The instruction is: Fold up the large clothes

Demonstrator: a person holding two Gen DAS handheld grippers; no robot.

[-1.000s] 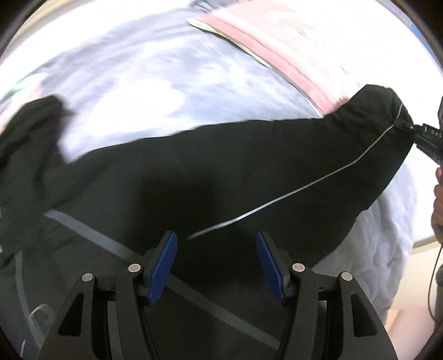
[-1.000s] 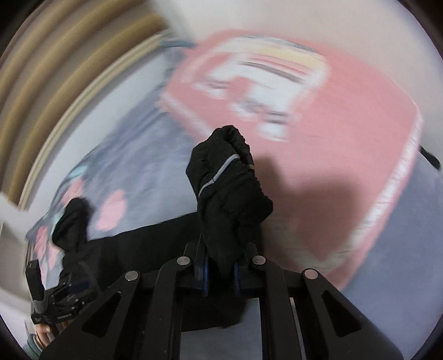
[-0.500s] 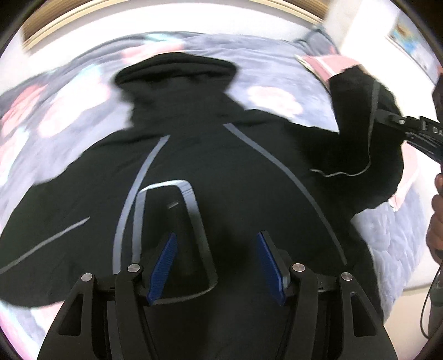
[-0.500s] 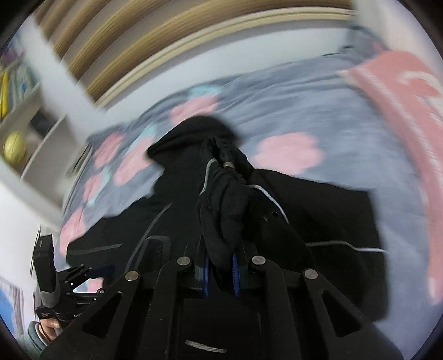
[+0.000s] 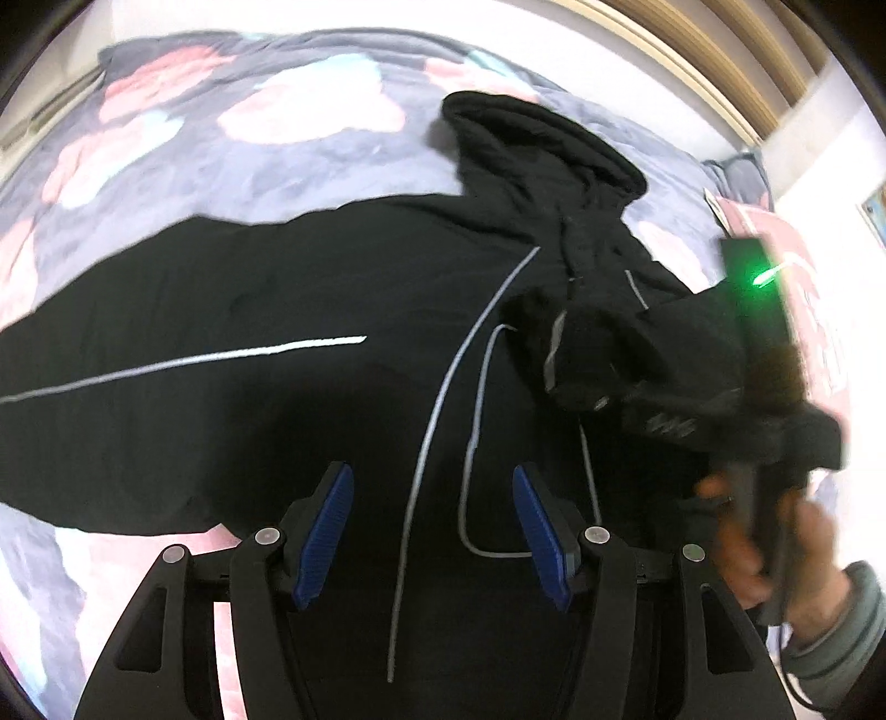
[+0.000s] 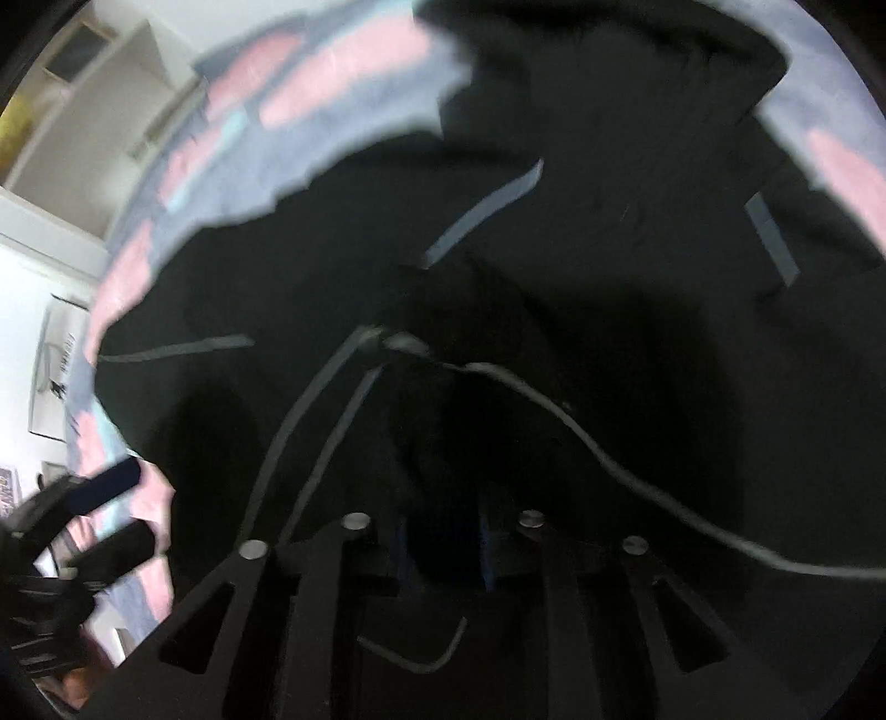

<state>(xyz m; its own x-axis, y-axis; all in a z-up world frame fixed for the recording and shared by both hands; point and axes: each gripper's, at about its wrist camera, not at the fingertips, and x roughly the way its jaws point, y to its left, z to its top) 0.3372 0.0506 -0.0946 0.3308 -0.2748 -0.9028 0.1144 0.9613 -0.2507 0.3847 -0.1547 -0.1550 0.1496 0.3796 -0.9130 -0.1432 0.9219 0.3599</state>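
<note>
A large black hooded jacket with thin grey stripes lies spread on the bed, hood at the far side. My left gripper is open and empty, hovering over the jacket's lower body. My right gripper is shut on the bunched black sleeve end and holds it over the jacket's chest. In the left wrist view the right gripper comes in from the right with the sleeve folded across the body. The left gripper shows at the lower left of the right wrist view.
The bed has a grey-blue quilt with pink and pale blue patches. A pink blanket lies at the right edge. A wooden headboard runs along the far side. White shelving stands beside the bed.
My right gripper has carried the sleeve from out at the right in over the jacket's chest. My left gripper stayed open and swung its view leftward over the body.
</note>
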